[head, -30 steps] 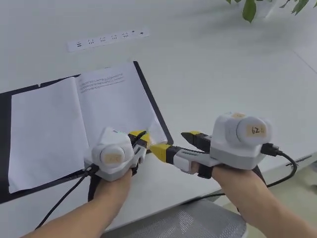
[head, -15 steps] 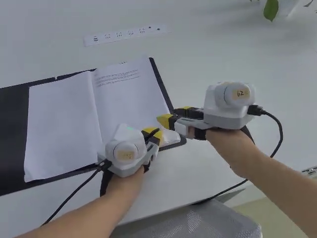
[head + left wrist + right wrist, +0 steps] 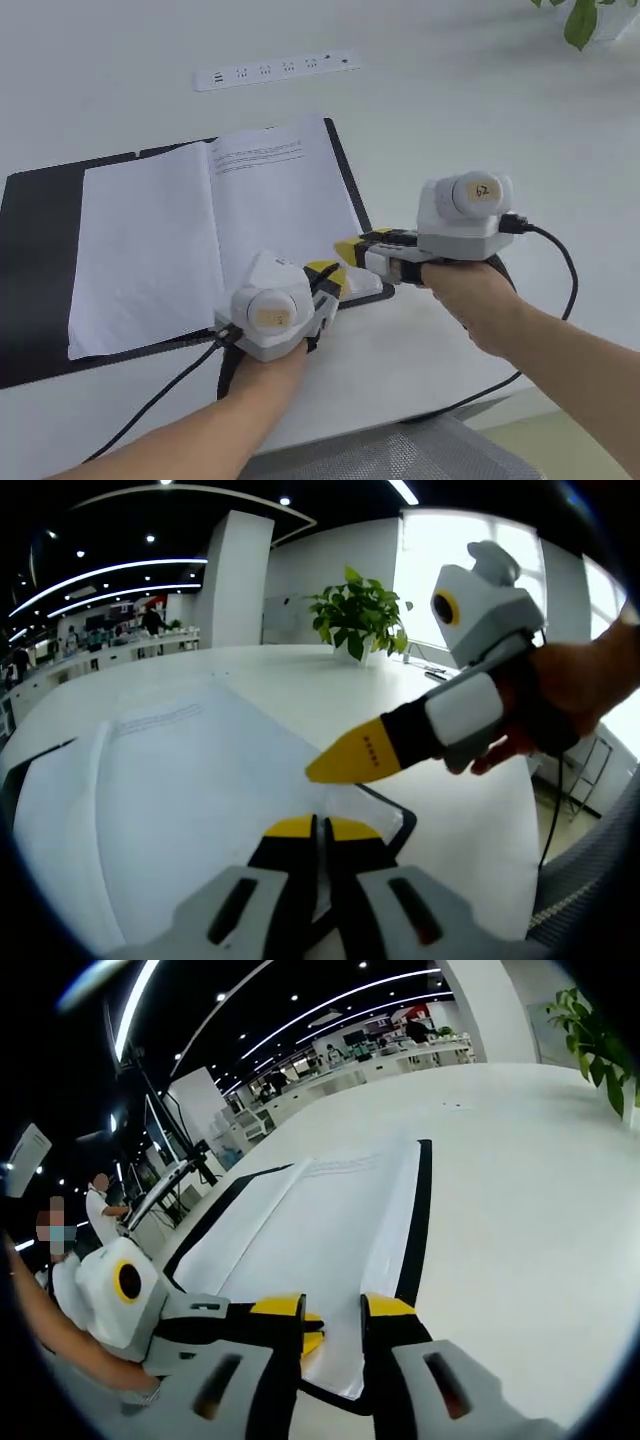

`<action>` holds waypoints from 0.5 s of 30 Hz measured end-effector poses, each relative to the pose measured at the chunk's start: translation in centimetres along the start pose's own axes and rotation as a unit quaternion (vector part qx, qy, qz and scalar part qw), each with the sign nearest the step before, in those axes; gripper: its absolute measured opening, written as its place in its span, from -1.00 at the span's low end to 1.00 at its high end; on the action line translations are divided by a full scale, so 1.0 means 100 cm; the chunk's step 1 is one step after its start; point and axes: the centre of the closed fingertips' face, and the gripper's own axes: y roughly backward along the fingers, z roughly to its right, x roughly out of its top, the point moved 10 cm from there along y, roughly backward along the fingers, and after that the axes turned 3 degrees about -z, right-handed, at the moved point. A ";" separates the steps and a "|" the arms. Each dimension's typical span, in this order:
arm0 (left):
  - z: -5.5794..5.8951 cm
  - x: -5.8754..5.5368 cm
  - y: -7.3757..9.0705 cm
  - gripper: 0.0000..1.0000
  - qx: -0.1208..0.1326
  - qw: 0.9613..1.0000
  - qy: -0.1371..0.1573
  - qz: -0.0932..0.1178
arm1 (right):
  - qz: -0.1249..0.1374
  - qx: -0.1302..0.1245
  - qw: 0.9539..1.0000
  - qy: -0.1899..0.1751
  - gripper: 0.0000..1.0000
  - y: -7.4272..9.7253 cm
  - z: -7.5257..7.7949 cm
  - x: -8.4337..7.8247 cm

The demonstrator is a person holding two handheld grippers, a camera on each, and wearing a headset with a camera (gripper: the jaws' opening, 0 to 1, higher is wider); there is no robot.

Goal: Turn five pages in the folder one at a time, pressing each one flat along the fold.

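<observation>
Two grippers now crowd one corner of the open folder, its cover matte black. My left gripper, jaws pinched together on nothing, sits low with the smooth white page just ahead. My right gripper has swung in from off the table, jaws parted, lined up on that thin sheet's edge, so I judge a page turn can start.

Bright, even daylight across the white table; faint soft shadow under the left gripper. Blown-out window glare behind the right gripper. Heavy fisheye bending toward edges of both gripper views; near jaws slightly soft.
</observation>
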 end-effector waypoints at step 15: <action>0.001 0.002 -0.001 -0.95 -0.003 1.000 0.022 -0.004 | -0.011 -0.009 0.999 -0.035 -1.00 0.000 0.013 0.000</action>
